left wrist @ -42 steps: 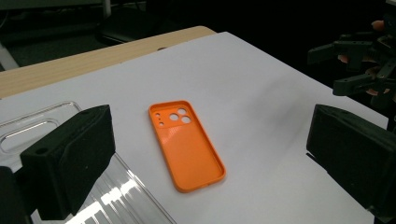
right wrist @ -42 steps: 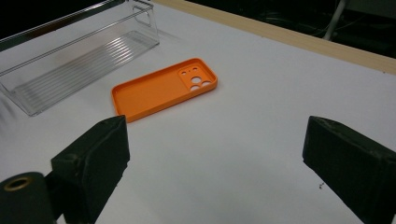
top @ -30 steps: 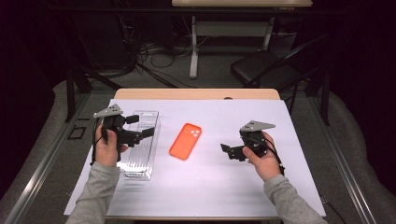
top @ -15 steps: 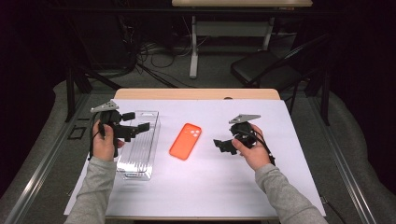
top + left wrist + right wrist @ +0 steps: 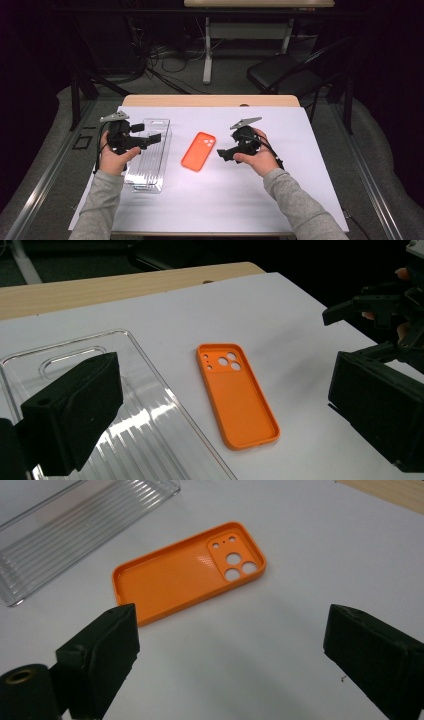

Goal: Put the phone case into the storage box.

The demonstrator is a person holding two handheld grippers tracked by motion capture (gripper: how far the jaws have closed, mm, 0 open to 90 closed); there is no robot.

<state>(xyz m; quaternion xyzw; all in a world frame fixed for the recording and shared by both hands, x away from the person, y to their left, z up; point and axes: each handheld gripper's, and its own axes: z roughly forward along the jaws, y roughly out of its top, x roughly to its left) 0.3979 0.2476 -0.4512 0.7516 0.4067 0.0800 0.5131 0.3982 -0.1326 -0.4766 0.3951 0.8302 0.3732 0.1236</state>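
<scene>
An orange phone case (image 5: 198, 151) lies hollow side up on the white table cover, camera holes at its far end. A clear ribbed plastic tray (image 5: 148, 160) lies to its left. My left gripper (image 5: 147, 134) hovers over the tray's far part, open, jaws pointing right at the case (image 5: 237, 392). My right gripper (image 5: 226, 152) is just right of the case, open, jaws pointing left at it. In the right gripper view the case (image 5: 187, 575) sits ahead of the wide-apart jaws of that gripper (image 5: 232, 625). Nothing is held between the jaws of the left gripper (image 5: 225, 375).
The white cover (image 5: 300, 150) spans the table, with a bare wooden strip (image 5: 210, 100) along the far edge. Beyond the table are a black chair (image 5: 280, 75), cables on the floor and a table leg. The right gripper (image 5: 380, 305) appears at the left gripper view's upper right.
My right gripper has moved left and a little farther away, closing in on the orange case. The left gripper stays over the tray, nearly unmoved.
</scene>
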